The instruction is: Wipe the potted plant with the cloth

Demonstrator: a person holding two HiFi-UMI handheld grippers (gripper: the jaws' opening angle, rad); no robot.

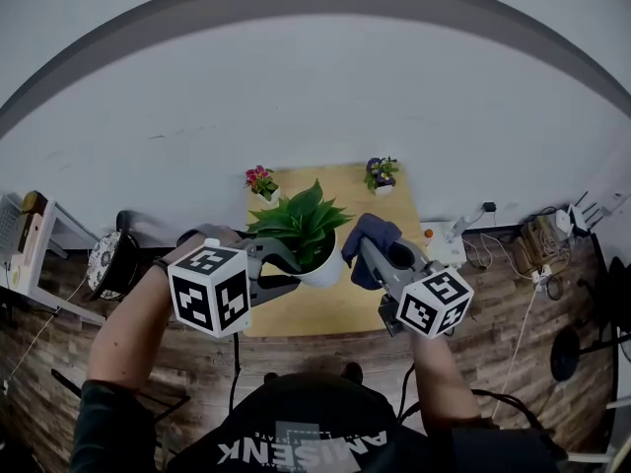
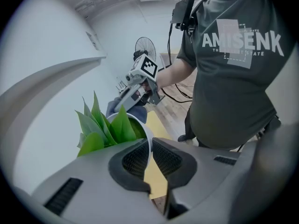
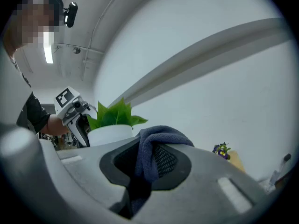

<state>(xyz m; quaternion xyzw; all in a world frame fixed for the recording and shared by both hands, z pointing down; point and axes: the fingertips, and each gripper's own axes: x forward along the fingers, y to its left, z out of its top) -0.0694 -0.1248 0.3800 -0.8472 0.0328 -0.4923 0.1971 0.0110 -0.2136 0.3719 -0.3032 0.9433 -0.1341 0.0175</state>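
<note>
Left gripper (image 2: 150, 148) clamps the pot (image 1: 323, 272) rim, steadying the plant (image 1: 301, 220) toward the table's (image 1: 340, 313) front edge — right gripper (image 3: 152, 157), pinching the cloth (image 3: 159, 136), sits beside it to wipe.

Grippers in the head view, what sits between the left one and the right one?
The potted plant, in the head view. The left gripper grips its rim; the right gripper holds the cloth beside it.
</note>
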